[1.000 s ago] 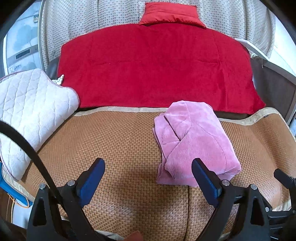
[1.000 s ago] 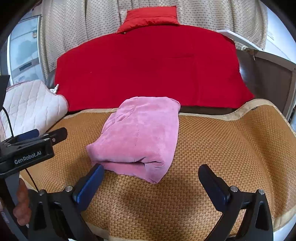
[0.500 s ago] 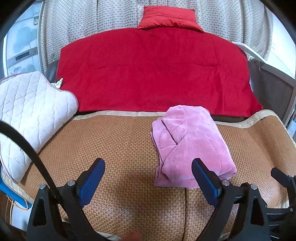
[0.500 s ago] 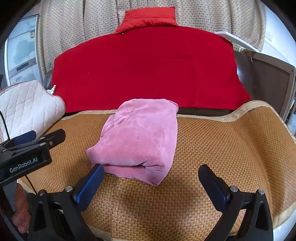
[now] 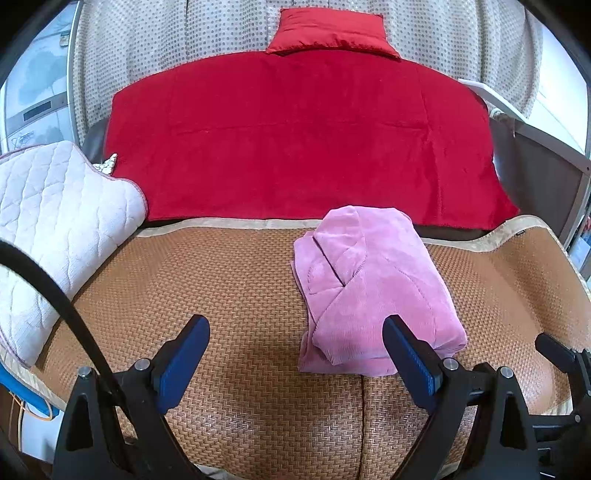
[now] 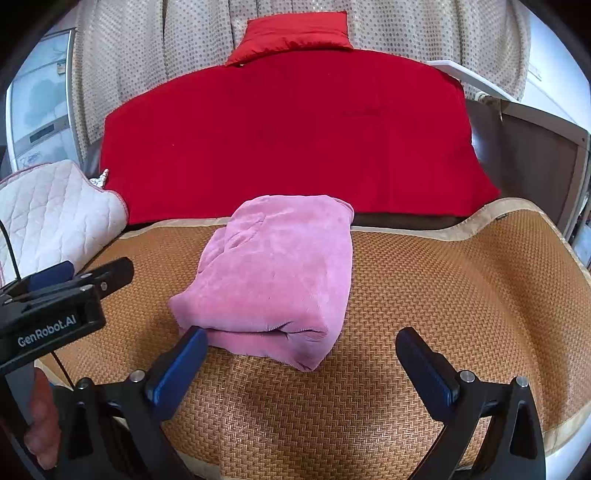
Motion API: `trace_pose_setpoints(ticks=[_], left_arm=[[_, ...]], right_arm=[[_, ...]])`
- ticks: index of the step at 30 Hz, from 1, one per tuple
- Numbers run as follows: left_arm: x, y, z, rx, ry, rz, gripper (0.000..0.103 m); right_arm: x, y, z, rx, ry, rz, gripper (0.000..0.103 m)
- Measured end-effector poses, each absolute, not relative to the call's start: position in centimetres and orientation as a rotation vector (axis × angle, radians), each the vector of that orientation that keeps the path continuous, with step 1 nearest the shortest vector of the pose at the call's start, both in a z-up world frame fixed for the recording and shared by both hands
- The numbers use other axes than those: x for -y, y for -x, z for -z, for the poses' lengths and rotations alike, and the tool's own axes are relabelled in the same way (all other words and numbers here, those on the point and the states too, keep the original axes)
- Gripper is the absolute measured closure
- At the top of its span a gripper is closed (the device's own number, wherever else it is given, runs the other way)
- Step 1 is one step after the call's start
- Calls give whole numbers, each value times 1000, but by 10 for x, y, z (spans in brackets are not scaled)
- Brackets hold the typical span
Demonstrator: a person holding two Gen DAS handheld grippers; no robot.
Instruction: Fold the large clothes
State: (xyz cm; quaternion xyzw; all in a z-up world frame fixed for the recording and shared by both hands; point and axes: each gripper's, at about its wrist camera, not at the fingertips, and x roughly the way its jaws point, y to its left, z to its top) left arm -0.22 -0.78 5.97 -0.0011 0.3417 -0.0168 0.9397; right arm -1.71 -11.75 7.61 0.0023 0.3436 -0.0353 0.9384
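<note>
Pink garment (image 5: 373, 291) folded on woven mat (image 5: 221, 288), collar visible only from left wrist

A pink garment (image 6: 273, 273) lies folded into a thick rectangular bundle on a woven brown mat (image 6: 443, 295), its far edge reaching the mat's pale border and its near folded edge facing the camera. The right claw (image 6: 301, 363) stands wide apart and empty, low over the mat, its left blue pad just in front of the bundle's near left corner. The left claw (image 6: 66, 284) shows at the left edge, beside a white quilted cushion (image 6: 51, 210); a red blanket (image 6: 295, 140) and red pillow (image 6: 295, 33) lie beyond.
</note>
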Motion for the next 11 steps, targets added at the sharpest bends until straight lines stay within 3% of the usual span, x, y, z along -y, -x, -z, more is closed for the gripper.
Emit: trace_pose_setpoints(ticks=[11], left_arm=[[15,-2,-62,-671,-19,72,8]], right_arm=[[118,11,-73,-711,-6,69,0]])
